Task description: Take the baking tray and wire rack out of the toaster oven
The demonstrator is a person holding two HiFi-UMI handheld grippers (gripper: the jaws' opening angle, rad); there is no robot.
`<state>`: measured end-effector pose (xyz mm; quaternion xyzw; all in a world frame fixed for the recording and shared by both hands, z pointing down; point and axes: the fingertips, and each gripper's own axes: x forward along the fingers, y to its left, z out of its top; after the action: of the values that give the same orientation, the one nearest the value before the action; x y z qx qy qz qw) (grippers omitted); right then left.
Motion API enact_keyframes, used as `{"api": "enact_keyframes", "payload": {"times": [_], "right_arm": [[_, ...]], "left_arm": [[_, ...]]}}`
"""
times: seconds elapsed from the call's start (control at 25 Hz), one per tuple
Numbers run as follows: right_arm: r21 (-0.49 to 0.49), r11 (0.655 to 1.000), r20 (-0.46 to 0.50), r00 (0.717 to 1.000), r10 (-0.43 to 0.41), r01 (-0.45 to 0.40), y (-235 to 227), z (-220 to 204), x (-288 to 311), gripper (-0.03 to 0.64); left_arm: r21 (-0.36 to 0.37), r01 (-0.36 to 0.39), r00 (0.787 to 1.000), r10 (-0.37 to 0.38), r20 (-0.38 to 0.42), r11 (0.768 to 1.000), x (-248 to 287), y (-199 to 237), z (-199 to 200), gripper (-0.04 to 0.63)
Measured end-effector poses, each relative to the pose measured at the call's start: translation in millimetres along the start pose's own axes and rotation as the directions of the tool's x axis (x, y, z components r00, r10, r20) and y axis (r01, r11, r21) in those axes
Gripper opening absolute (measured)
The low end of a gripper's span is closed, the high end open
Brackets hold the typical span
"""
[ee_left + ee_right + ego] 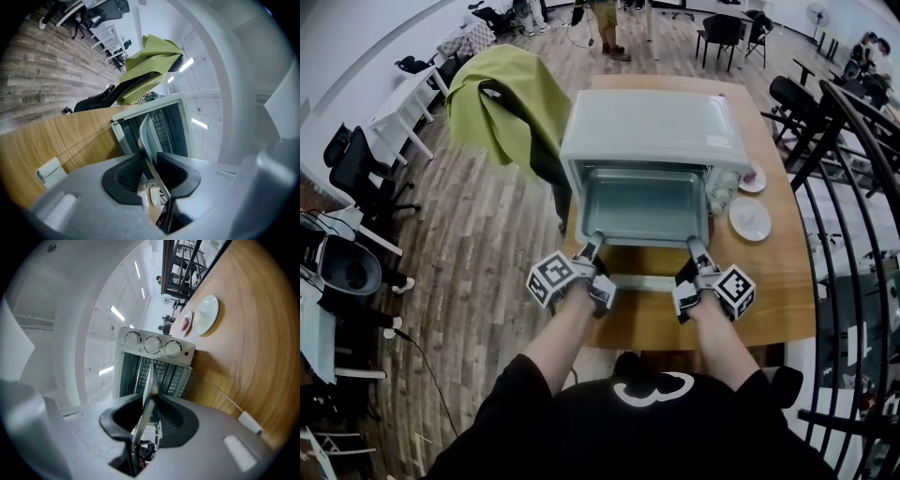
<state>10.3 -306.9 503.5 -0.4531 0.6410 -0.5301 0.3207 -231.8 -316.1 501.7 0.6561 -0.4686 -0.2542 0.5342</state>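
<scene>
A white toaster oven (652,127) stands on the wooden table (787,272) with its door (643,281) folded down. The grey baking tray (645,206) sticks partly out of the opening. My left gripper (592,246) is shut on the front rim of the tray near its left corner, and my right gripper (697,248) is shut on the rim near its right corner. In the left gripper view the thin tray edge (145,133) runs between the pads of the left gripper (149,161). In the right gripper view the tray edge (151,376) is pinched by the right gripper (149,404). I cannot make out the wire rack.
Two small white plates (750,217) (752,178) lie on the table right of the oven. A chair draped with a green cloth (502,98) stands at the table's left. A black railing (853,187) runs along the right side. Office chairs and desks stand further off.
</scene>
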Motion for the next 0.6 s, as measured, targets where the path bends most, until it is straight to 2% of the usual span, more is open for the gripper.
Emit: {"api": "enact_keyframes", "payload": {"times": [0.6], "right_arm": [[-0.027,0.999,-0.020,0.999,0.031,-0.031,12.2,-19.8,-73.1,0.103]], "left_arm": [[0.016,-0.003,1.000,0.003,0.014,1.000,-73.9,-9.1,-43.3,0.104]]}}
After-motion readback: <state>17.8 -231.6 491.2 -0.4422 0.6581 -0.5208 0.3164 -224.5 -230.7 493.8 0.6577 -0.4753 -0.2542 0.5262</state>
